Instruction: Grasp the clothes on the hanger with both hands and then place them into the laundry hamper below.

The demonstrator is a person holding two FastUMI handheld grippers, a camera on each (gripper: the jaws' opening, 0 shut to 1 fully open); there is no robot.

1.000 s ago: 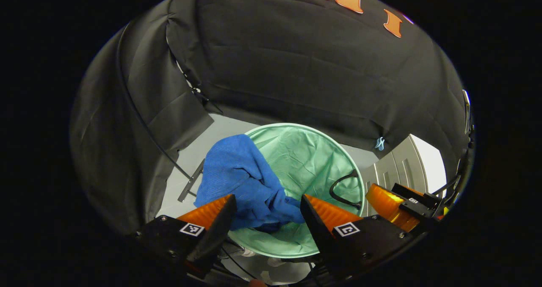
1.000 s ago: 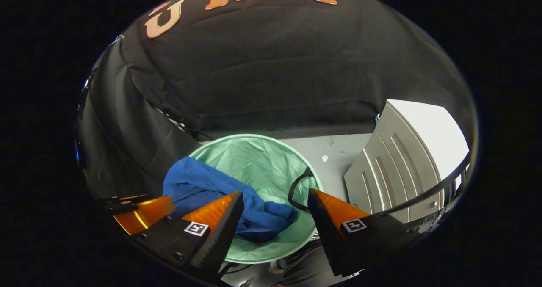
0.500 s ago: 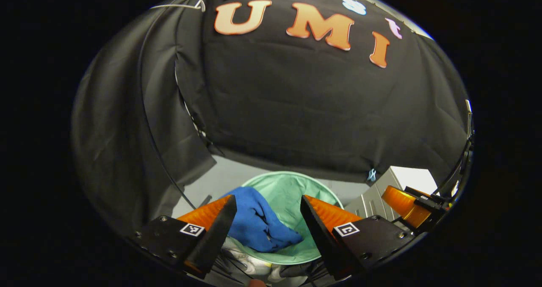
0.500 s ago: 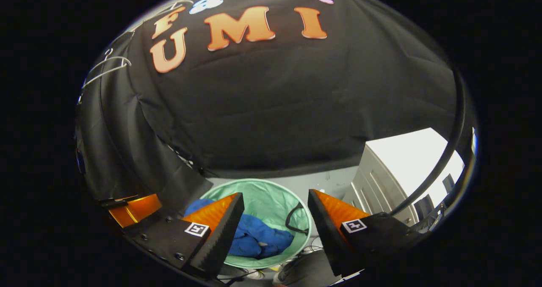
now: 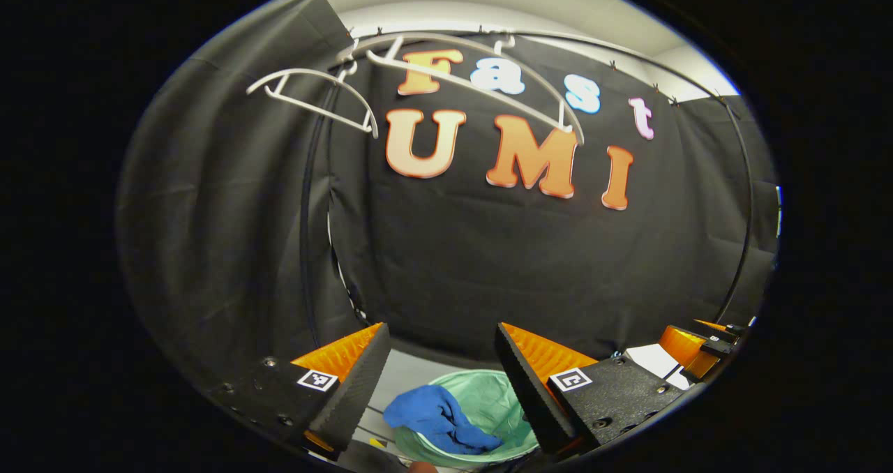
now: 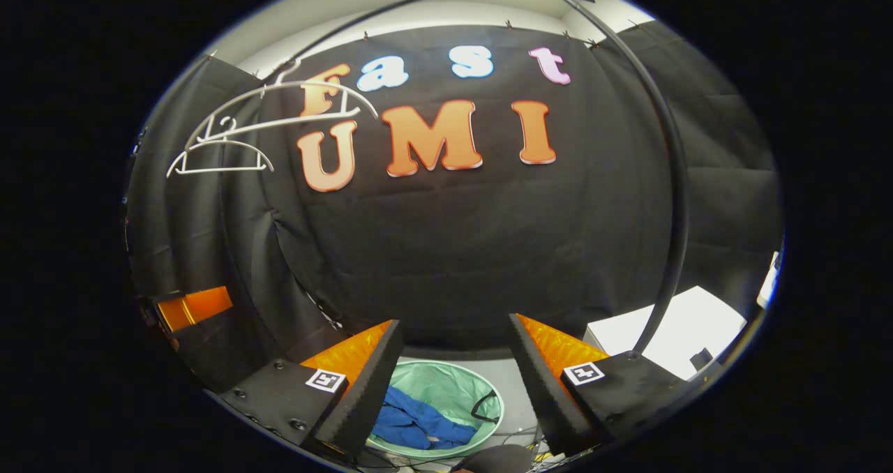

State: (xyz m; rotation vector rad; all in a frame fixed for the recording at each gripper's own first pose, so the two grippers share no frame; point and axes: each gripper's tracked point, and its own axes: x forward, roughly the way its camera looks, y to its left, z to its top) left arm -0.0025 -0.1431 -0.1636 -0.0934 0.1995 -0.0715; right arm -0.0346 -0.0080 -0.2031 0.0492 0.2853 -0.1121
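The blue garment (image 5: 439, 421) lies crumpled in the round green laundry hamper (image 5: 499, 407) on the floor, one end draped over the rim. In the right gripper view the same blue garment (image 6: 418, 425) rests inside the hamper (image 6: 446, 389). My left gripper (image 5: 441, 339) is open, high above the hamper, nothing between its fingers. My right gripper (image 6: 453, 333) is open too and holds nothing. Two bare white hangers (image 5: 314, 96) hang from the rail near the top; the hangers (image 6: 230, 148) sit at the upper left in the right gripper view.
A curved black rack pole (image 6: 673, 201) runs down on the right to a white cabinet (image 6: 687, 330). The right gripper (image 5: 687, 344) peeks in at the left gripper view's right edge. The left gripper (image 6: 192, 305) sits at the left of the right gripper view. Cables lie on the floor by the hamper.
Both grippers have risen and tilted upward, away from the hamper, which has shrunk toward the bottom of each view. The hangers and rail have come into sight. The garment stays in the hamper.
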